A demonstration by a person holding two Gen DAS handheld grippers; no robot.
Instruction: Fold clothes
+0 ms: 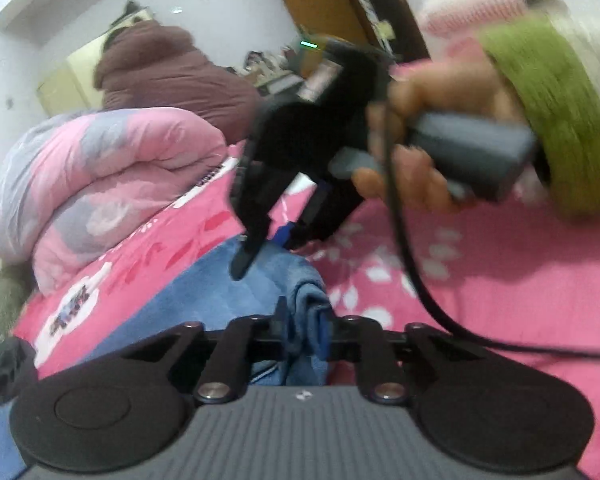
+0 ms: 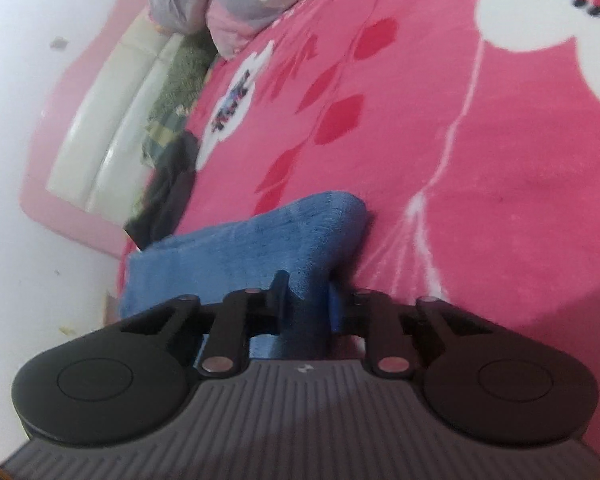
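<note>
Both grippers, left gripper (image 1: 303,322) and right gripper (image 2: 306,304), are clamped on edges of the blue fleece garment (image 2: 236,248) lying on the pink bedspread (image 2: 480,168); recommend lifting evenly, keeping the cloth taut, and aligning edges before laying over.
</note>
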